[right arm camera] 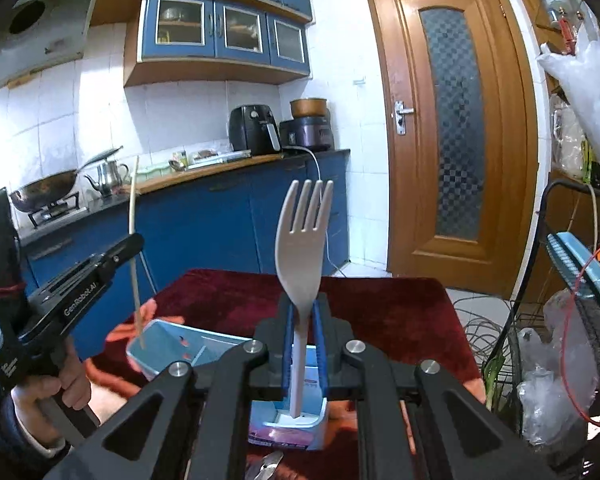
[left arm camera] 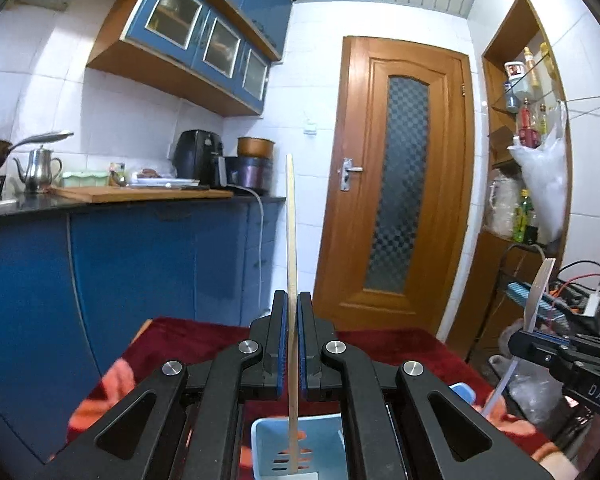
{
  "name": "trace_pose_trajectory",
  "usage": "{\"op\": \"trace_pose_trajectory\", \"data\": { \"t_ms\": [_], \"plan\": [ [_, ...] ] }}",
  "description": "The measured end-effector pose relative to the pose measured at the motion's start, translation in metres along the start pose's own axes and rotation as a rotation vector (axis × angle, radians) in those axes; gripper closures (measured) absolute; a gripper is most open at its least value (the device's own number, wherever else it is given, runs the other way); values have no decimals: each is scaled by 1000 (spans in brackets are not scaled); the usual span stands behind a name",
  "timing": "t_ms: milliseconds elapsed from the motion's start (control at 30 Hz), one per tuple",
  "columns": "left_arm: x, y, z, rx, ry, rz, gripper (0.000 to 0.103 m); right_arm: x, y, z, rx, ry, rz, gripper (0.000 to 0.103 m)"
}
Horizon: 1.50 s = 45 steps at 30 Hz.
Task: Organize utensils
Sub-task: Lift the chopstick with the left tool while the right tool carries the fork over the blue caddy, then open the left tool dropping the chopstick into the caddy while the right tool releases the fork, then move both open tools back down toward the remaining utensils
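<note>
My left gripper [left arm camera: 293,300] is shut on a thin wooden chopstick [left arm camera: 290,224] that stands upright; its lower end hangs over a light blue slotted basket [left arm camera: 260,436]. From the right wrist view the same chopstick [right arm camera: 133,216] and left gripper [right arm camera: 134,242] appear at the left, above a blue basket [right arm camera: 168,344]. My right gripper [right arm camera: 303,306] is shut on the handle of a pale grey plastic fork [right arm camera: 302,236], tines up. The fork's handle end points down into a small blue holder [right arm camera: 296,426]. The fork [left arm camera: 538,296] in the right gripper [left arm camera: 534,332] shows at the right edge of the left wrist view.
A dark red cloth [right arm camera: 380,312] covers the table. Behind it run blue kitchen cabinets [left arm camera: 140,264] with a counter carrying a kettle, air fryer and pots. A wooden door [right arm camera: 452,128] stands at the back. Cables and plastic bags [right arm camera: 548,384] crowd a wire rack on the right.
</note>
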State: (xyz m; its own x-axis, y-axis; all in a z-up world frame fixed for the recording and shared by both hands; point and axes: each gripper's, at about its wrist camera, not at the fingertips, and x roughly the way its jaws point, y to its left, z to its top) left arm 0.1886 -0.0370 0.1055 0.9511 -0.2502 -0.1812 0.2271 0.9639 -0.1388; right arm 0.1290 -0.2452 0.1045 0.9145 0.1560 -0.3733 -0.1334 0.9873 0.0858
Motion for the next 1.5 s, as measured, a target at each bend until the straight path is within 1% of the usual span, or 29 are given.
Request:
{"op": "trace_pose_trajectory", "data": {
  "t_ms": [200,533,567,600,633,667,700,733,767,933,1167,1267,1500],
  "plan": [
    [12,10,-20,-7,58,-4,99,23,5,-14,-39,51,-8,91],
    [4,7,-34,18,127,-31,99,33,11,-27,-53,101,8,90],
    [3,7,-35,16,130,-31,98,33,12,-27,-52,103,11,89],
    [1,8,-36,14,135,-32,97,33,13,-27,-51,104,12,86],
    [1,8,-36,14,139,-32,91,32,13,-27,-48,100,13,83],
    [0,8,-36,14,144,-31,83,30,13,-27,-45,92,17,76],
    [-2,8,-37,14,147,-30,79,27,14,-26,-45,82,20,73],
    [-4,9,-38,12,150,-27,70,25,15,-26,-48,74,20,73],
    [-5,9,-39,11,149,-26,67,23,16,-26,-51,68,17,72],
    [-15,10,-38,14,150,-33,67,10,20,-25,-62,32,11,69],
    [-35,12,-34,9,165,-43,67,-9,20,-21,-54,-1,6,69],
    [-46,11,-32,20,182,-41,67,-18,19,-22,-40,9,6,69],
    [-68,15,-31,21,269,-24,67,-38,23,-31,-37,49,11,68]
  ]
}}
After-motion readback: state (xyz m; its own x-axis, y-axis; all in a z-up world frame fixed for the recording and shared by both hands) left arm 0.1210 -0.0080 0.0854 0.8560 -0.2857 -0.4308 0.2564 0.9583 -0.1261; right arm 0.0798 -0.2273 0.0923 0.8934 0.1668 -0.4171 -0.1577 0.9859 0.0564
